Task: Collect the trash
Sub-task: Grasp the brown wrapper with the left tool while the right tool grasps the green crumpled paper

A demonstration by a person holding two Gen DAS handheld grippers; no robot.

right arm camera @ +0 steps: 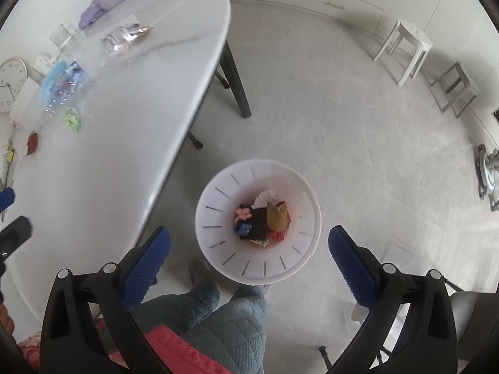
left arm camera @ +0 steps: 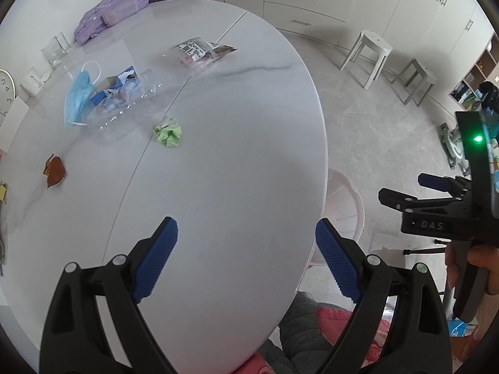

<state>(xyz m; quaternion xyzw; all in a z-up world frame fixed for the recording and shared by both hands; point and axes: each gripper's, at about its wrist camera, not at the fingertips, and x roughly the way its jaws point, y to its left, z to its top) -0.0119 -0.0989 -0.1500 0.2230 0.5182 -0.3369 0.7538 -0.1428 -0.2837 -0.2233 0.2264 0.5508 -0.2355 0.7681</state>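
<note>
My left gripper (left arm camera: pixel 246 249) is open and empty above the near part of the white oval table (left arm camera: pixel 234 155). Trash lies farther off on the table: a green crumpled paper (left arm camera: pixel 168 131), a clear plastic bottle (left arm camera: pixel 124 109), a blue face mask (left arm camera: pixel 78 93), a brown leaf (left arm camera: pixel 55 170) and a clear printed wrapper (left arm camera: pixel 199 51). My right gripper (right arm camera: pixel 249 255) is open and empty above the white trash bin (right arm camera: pixel 215 215) on the floor, which holds several scraps (right arm camera: pixel 265 221). The right gripper also shows in the left wrist view (left arm camera: pixel 405 191).
A purple bag (left arm camera: pixel 109 12), a glass container (left arm camera: pixel 57 50) and a clock (left arm camera: pixel 4 90) sit at the table's far side. Two white stools (right arm camera: pixel 405 50) stand by the cabinets. The person's legs (right arm camera: pixel 224 308) are beside the bin. A table leg (right arm camera: pixel 237 84) stands behind the bin.
</note>
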